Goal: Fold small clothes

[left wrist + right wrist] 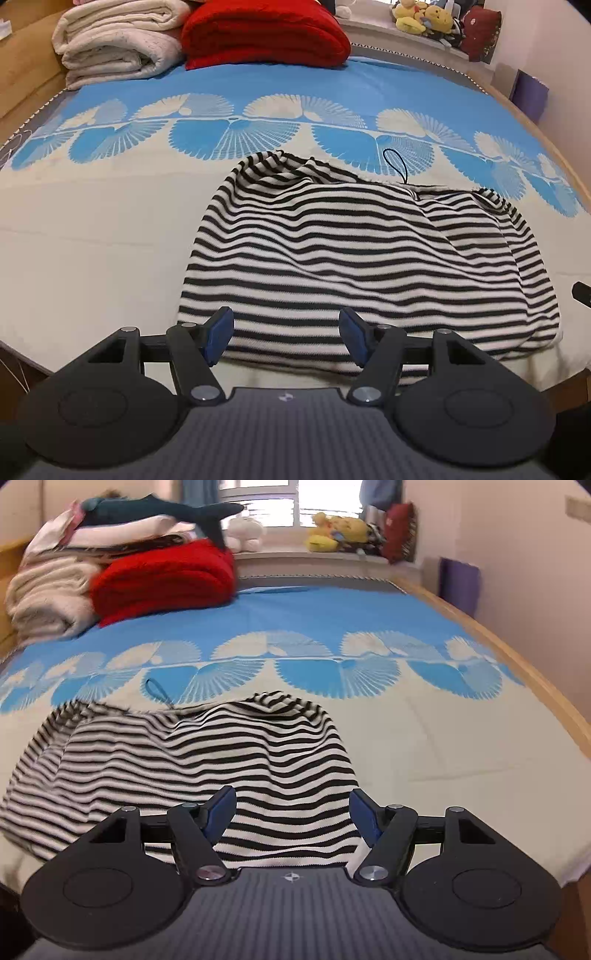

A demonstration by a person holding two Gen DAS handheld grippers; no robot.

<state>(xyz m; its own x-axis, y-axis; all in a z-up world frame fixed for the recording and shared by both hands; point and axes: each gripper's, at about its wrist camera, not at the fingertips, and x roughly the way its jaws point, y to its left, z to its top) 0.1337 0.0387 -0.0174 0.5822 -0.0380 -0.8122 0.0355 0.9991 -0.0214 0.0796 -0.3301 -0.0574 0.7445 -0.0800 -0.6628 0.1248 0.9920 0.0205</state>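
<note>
two hand-held claws hang over the near edge of a bed, each seen from its own camera. the left gripper (286,338) has its blue-padded jaws spread apart with nothing between them; striped cloth shows in the gap behind. the right gripper (291,818) is the same, jaws apart and empty, and is well apart from the left one, to its right.

below both lies the striped garment (354,251), black and white, on the cream part of the bedspread (92,240) close to the near edge. it looks already folded into a bundle, wrinkled, with both far corners humped up. its long axis runs left to right across the bed, and the stripes run the same way. a thin dark hanging loop (395,164) sticks out of its far edge, pointing to the far end of the bed.

the risk, as i judge it: the raised corners may spring open, or a pinch at the near hem may catch only the top layer and drag the fold apart. far off sit a red blanket (264,35) and a cream blanket (114,40).
</note>
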